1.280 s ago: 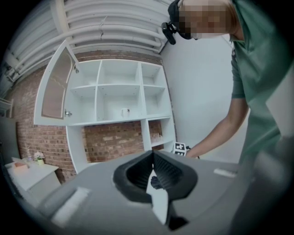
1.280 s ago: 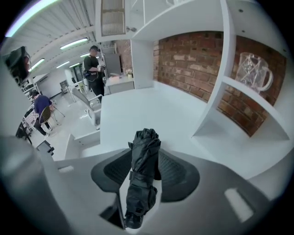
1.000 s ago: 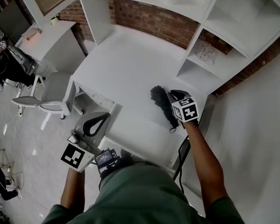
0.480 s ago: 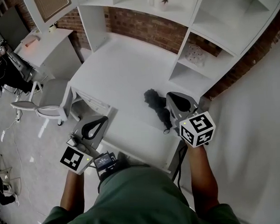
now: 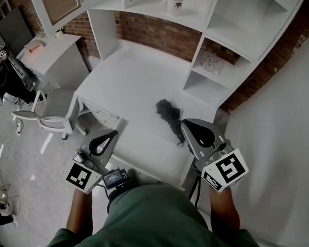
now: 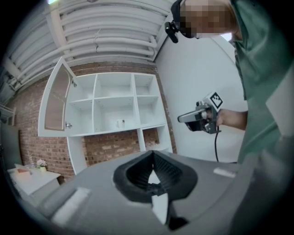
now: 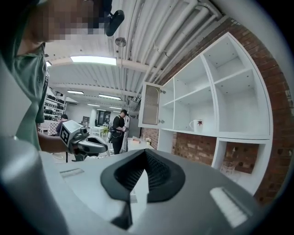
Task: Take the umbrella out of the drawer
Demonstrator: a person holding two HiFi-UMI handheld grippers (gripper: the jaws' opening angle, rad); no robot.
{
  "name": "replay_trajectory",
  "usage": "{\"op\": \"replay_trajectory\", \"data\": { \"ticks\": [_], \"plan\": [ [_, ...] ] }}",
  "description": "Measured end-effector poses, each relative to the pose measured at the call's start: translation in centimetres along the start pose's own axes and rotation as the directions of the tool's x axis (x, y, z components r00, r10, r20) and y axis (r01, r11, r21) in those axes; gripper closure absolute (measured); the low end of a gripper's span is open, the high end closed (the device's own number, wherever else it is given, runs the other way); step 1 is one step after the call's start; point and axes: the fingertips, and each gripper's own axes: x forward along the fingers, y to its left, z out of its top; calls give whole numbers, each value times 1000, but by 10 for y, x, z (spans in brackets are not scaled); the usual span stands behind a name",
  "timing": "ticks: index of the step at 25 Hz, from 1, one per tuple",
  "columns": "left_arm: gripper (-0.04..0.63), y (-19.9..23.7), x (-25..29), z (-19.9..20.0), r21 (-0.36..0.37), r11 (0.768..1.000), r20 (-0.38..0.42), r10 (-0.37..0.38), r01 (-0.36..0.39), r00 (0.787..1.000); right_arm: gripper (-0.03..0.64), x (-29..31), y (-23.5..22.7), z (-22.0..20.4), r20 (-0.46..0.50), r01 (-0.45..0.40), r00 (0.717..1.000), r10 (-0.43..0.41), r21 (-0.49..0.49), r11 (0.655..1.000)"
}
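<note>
Right gripper [image 5: 189,127] is hovering with its jaws pressed together on nothing, just beside the black folded umbrella [image 5: 169,116], which is lying on the white desk [image 5: 136,77] near its right edge, while the left gripper [image 5: 112,135], jaws likewise together and empty, is hanging by the desk's front edge.

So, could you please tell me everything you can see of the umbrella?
The umbrella is black and folded. It looks like fabric, crumpled at its far end and narrowing to a thin end nearer the person. It lies flat on the white desk, slightly angled, close to the low shelves on the right. Only the desk touches it; the right gripper has its tongs shut on nothing.
</note>
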Motion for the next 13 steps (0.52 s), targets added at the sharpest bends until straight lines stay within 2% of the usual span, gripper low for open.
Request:
{"op": "replay_trajectory", "data": {
  "ticks": [13],
  "plan": [
    [592,-18,-19,0,2,1000,1,22,-22,1000,612,-30,24,-3,-11,-4,1000,4,-8,1000]
  ]
}}
